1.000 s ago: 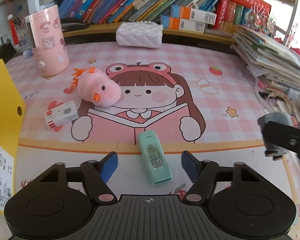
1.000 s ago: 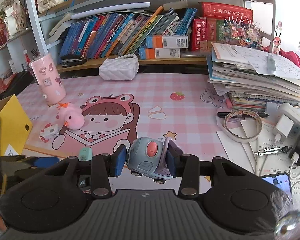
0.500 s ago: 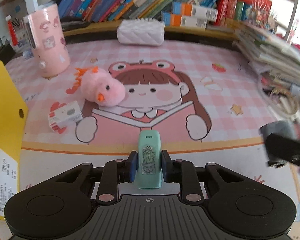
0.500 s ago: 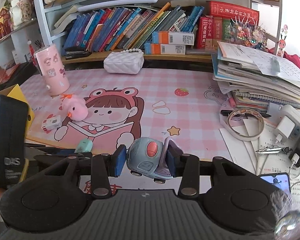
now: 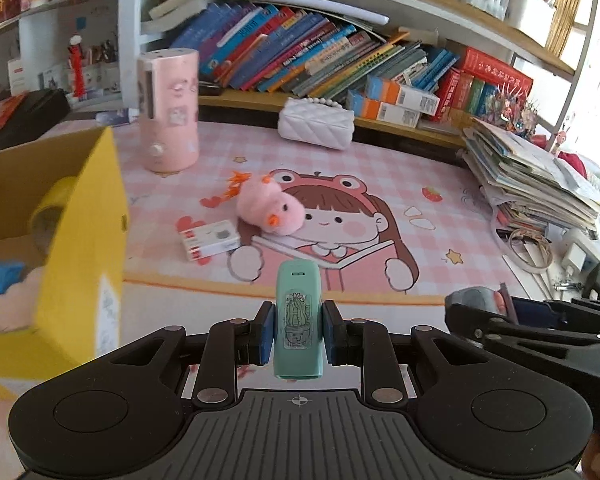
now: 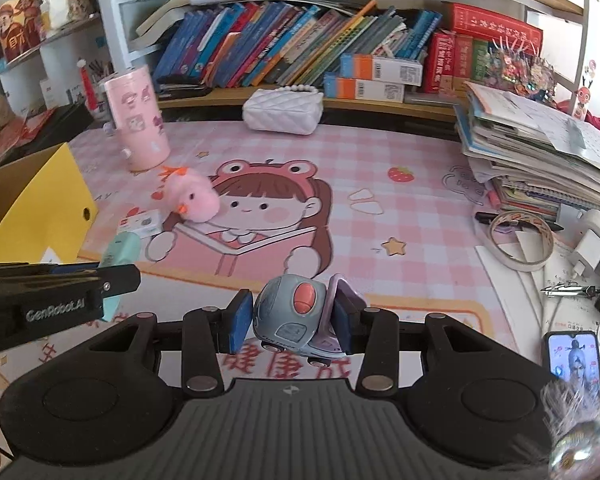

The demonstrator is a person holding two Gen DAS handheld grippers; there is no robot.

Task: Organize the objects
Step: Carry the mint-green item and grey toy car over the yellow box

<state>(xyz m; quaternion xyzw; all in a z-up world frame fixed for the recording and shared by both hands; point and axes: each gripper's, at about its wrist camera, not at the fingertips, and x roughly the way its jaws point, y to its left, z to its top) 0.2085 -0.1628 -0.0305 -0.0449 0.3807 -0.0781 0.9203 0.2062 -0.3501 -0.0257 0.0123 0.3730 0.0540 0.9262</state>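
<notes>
My left gripper [image 5: 297, 332] is shut on a mint-green case with a cactus sticker [image 5: 298, 320], lifted off the pink desk mat [image 5: 380, 168]. Seen from the right wrist view, that green case [image 6: 118, 258] hangs at the left in the left gripper [image 6: 112, 280]. My right gripper [image 6: 290, 320] is shut on a grey-blue toy car [image 6: 290, 316] with an orange dome, held above the mat's front edge. An open yellow box [image 5: 88, 248] stands at the left with several items inside. A pink plush duck [image 5: 270, 210] and a small white box [image 5: 210, 238] lie on the mat.
A pink cylindrical tumbler [image 5: 169, 110] and a white quilted purse [image 5: 316, 122] stand near the bookshelf. Stacked papers [image 6: 540, 160], a tape ring [image 6: 518, 240], chargers and a phone [image 6: 574, 360] crowd the right side.
My left gripper closed on the green case and lifted it, swinging left so the yellow box's open top came into view. The right gripper drifted sideways, still holding the toy car.
</notes>
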